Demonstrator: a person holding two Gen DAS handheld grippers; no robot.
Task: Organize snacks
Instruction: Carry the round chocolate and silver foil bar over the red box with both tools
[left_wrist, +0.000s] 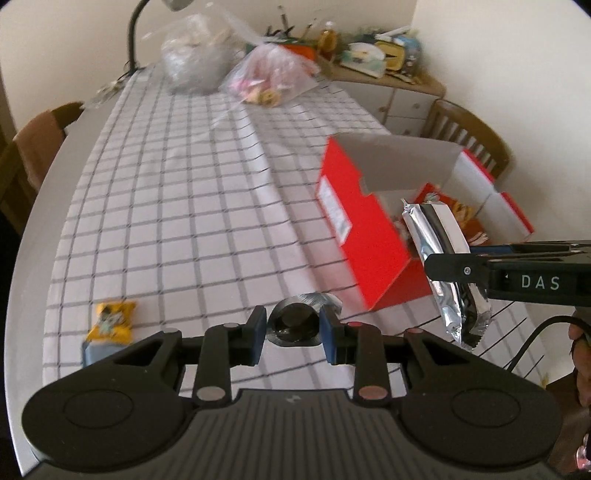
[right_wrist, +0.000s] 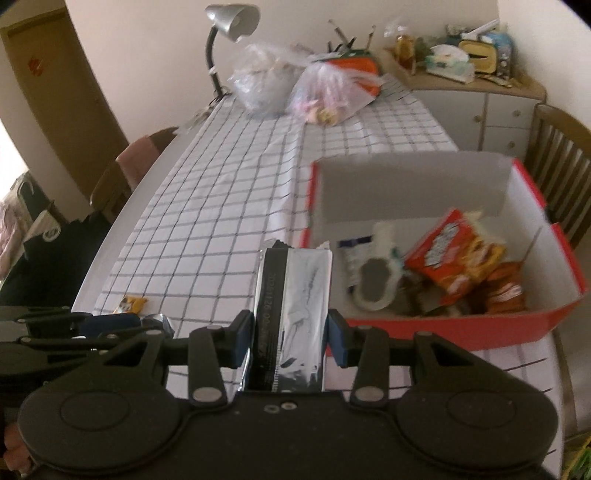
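Observation:
My left gripper (left_wrist: 292, 329) is shut on a small round dark snack in foil wrap (left_wrist: 295, 325), low over the checked tablecloth. My right gripper (right_wrist: 291, 338) is shut on a long silver and black foil snack packet (right_wrist: 295, 295), held just left of the open red box (right_wrist: 546, 325); the packet also shows in the left wrist view (left_wrist: 443, 266), in front of the box (left_wrist: 369, 254). The box holds orange snack bags (right_wrist: 454, 254) and a white packet (right_wrist: 373, 280). A yellow snack packet (left_wrist: 112, 319) lies on the cloth at the near left.
Two clear plastic bags of goods (right_wrist: 325, 92) and a desk lamp (right_wrist: 229, 22) stand at the table's far end. Wooden chairs stand at the left (left_wrist: 40, 140) and right (right_wrist: 557, 147). A cluttered sideboard (right_wrist: 472, 92) is behind the table.

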